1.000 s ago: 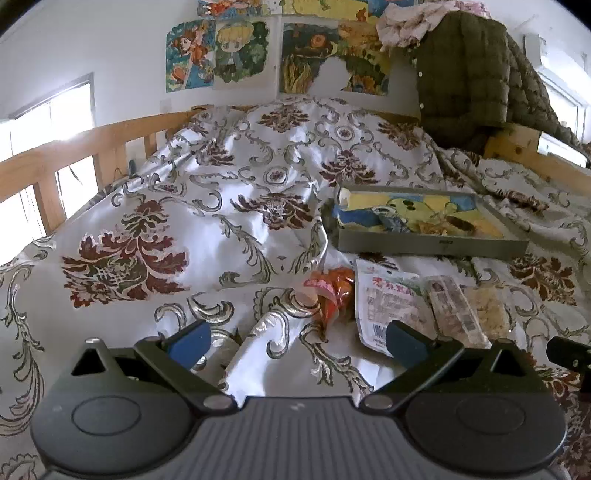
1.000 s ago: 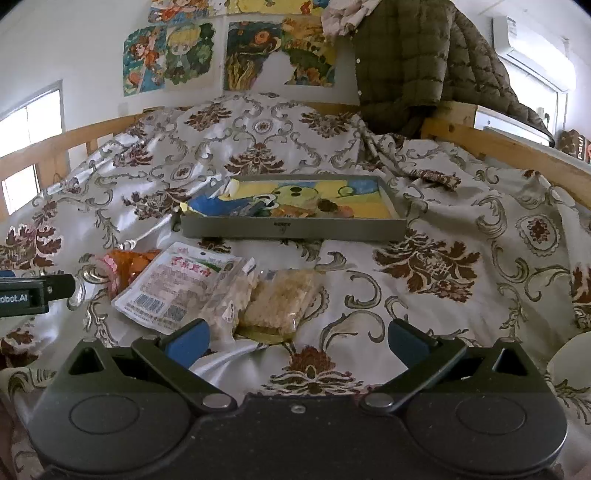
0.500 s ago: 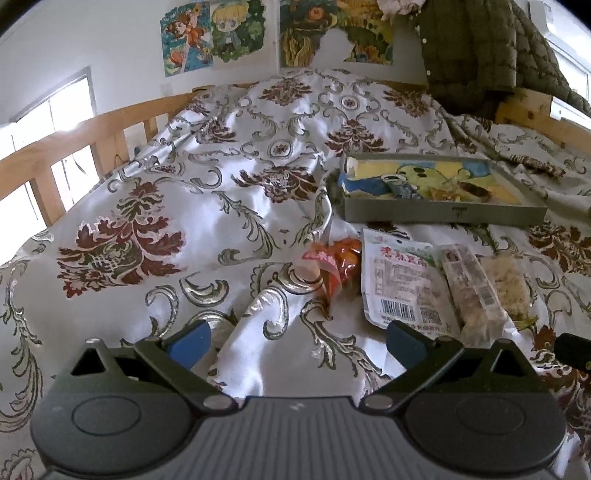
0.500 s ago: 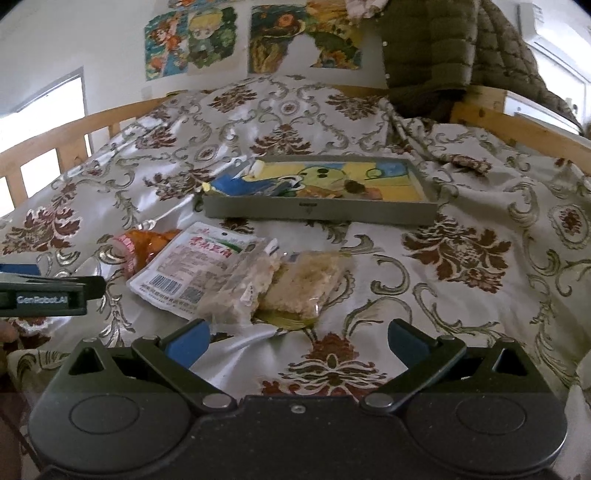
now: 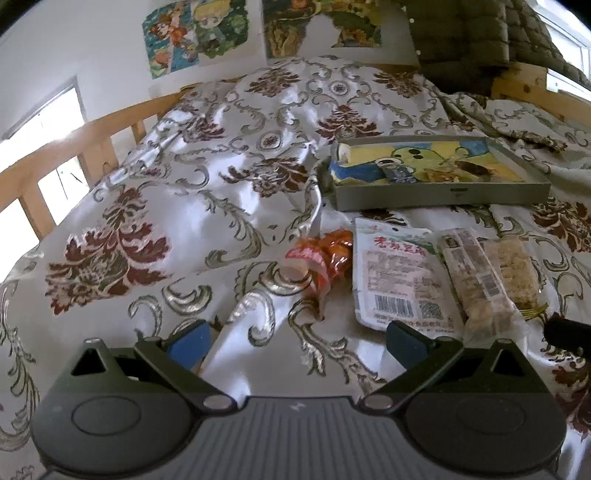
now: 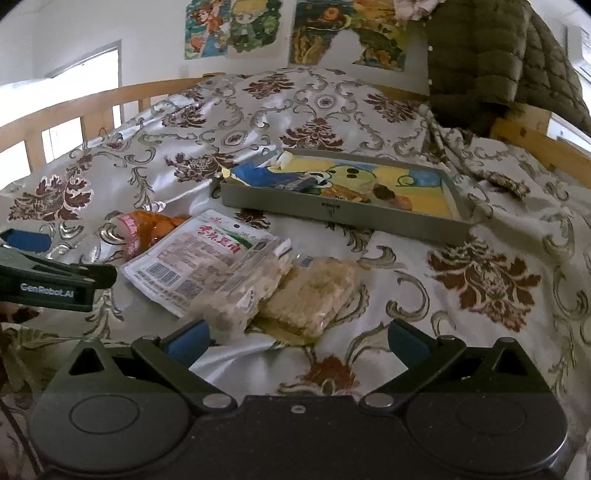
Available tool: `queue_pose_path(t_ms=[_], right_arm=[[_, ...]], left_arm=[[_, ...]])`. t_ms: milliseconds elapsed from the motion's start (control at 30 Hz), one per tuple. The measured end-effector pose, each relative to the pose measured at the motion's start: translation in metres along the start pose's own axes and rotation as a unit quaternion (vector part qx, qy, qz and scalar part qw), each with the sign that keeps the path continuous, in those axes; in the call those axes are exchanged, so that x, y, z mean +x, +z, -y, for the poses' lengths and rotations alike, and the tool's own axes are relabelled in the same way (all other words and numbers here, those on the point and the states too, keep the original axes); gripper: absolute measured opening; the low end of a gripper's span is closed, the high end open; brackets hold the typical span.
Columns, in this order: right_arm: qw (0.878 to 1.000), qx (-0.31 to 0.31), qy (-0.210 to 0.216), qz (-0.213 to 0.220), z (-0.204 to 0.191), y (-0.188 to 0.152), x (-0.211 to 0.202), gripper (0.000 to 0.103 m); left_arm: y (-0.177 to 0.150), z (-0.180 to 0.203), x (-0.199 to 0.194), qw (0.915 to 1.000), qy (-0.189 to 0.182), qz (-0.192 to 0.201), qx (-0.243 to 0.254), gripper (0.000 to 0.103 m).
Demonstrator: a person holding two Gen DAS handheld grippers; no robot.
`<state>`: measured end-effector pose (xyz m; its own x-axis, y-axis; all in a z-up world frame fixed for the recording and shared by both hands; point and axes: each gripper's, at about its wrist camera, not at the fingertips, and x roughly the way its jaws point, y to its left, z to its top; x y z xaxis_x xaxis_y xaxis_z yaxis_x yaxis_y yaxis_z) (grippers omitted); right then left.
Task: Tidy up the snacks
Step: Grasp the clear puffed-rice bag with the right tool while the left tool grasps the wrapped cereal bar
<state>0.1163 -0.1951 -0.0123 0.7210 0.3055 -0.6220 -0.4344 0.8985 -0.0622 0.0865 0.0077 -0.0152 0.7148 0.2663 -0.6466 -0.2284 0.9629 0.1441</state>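
Note:
Several snack packs lie in a row on the bed cover: an orange twisted packet (image 5: 327, 254) (image 6: 147, 227), a white flat pack with red print and a barcode (image 5: 397, 277) (image 6: 195, 258), a clear pack of pale bars (image 5: 476, 280) (image 6: 243, 291) and a clear pack of crumbly squares (image 5: 513, 269) (image 6: 314, 291). Behind them sits a grey tray (image 5: 443, 194) (image 6: 332, 214) with a cartoon picture inside and a few small items on it. My left gripper (image 5: 299, 339) is open, just short of the orange packet. My right gripper (image 6: 297, 338) is open, just before the two clear packs.
A floral satin cover (image 5: 184, 192) drapes the whole bed in folds. Wooden rails (image 5: 55, 155) run along the left side and another (image 6: 546, 144) at the right. An olive quilted jacket (image 6: 491, 62) hangs at the back right; posters (image 6: 236, 27) are on the wall.
Both grippers have moved forward and lower toward the snack row, which now looks larger. The right view has swung slightly left. The fingers stay open, and no snack has moved.

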Motion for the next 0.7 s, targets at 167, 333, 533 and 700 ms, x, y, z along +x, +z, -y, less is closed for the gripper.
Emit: queue_pose_path(t_ms=[167, 333, 533, 700], right_arm=[[1.000, 0.015, 0.006, 0.007, 0.011, 0.002, 0.010, 0.102], [1.000, 0.026, 0.001, 0.010, 0.020, 0.003, 0.013, 0.102], [0.999, 0.037, 0.017, -0.007, 0.033, 0.006, 0.028, 0.102], [0.996, 0.067, 0.058, -0.007, 0.051, 0.011, 0.035, 0.102]], left_arm=[[0.009, 0.006, 0.001, 0.9995, -0.027, 0.012, 0.014, 0.103], [0.020, 0.015, 0.004, 0.9969, -0.069, 0.021, 0.032, 0.103], [0.033, 0.027, 0.016, 0.9926, -0.116, 0.008, 0.035, 0.103], [0.040, 0.031, 0.030, 0.9908, -0.134, -0.011, 0.015, 0.103]])
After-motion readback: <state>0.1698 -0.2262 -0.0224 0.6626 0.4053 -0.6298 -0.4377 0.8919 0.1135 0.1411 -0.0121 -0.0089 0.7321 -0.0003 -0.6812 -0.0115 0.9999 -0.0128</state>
